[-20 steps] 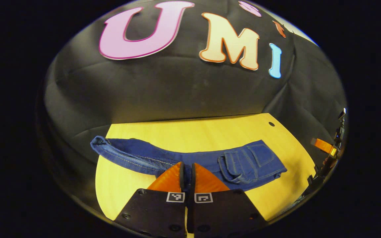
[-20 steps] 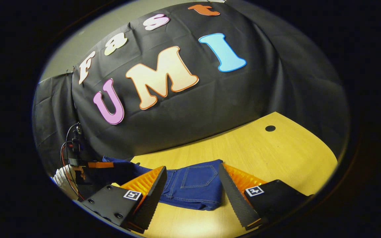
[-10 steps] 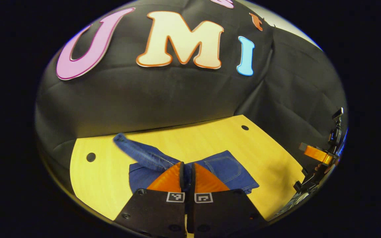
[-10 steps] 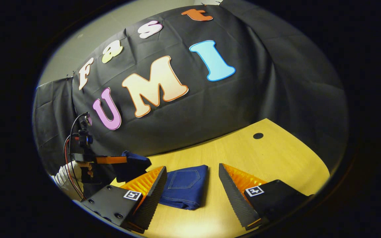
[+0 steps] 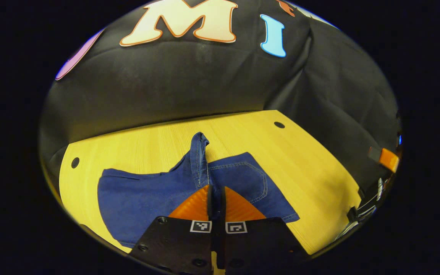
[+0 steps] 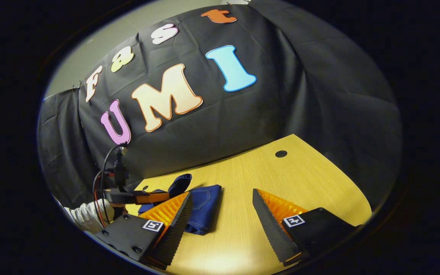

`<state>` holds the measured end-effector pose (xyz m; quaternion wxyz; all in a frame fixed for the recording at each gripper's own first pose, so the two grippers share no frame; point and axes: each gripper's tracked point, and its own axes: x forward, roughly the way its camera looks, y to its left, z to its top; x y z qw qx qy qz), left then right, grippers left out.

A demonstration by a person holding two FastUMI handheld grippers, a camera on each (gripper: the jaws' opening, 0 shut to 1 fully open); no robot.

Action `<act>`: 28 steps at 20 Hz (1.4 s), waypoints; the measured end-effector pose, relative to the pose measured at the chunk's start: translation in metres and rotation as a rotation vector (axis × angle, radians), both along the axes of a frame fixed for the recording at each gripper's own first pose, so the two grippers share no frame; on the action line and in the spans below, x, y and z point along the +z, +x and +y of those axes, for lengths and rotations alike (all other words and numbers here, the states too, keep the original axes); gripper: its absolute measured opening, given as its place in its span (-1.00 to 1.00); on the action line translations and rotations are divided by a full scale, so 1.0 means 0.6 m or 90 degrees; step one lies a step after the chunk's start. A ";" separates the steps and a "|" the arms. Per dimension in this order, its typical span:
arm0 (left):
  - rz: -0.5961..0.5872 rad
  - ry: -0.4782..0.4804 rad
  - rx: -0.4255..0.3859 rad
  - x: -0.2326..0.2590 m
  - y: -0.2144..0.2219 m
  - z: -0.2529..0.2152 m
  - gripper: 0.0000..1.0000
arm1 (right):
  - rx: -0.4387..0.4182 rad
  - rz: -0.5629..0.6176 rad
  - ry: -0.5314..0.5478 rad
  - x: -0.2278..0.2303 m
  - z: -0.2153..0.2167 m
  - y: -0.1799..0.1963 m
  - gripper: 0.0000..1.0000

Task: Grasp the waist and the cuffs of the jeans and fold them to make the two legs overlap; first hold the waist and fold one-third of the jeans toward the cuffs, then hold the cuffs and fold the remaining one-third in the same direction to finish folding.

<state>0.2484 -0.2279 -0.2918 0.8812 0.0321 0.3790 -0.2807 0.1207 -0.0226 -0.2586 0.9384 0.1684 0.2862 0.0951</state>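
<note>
Between the closed fingers of the left gripper (image 5: 216, 196), a raised ridge of the jeans (image 5: 147, 194) is clamped, the cuff end standing up just ahead of the tips. Beneath it the folded denim lies flat on the table (image 5: 300, 160). The right gripper (image 6: 222, 214) is held spread apart and empty, with the jeans just beside its left finger. The last fold is judged underway; the cuffs should be carried fully across, lowered with edges aligned, and released only once flat.
</note>
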 end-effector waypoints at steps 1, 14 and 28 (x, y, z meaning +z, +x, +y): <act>-0.009 0.006 0.012 -0.008 0.001 -0.003 -1.00 | 0.005 -0.001 0.001 -0.001 -0.001 0.001 0.96; -0.279 -0.108 0.172 0.278 -0.136 0.136 0.89 | 0.045 -0.190 -0.066 0.144 0.135 -0.045 0.95; -0.417 -0.138 0.214 0.463 -0.308 0.315 0.89 | 0.029 -0.316 -0.080 0.315 0.273 -0.198 0.94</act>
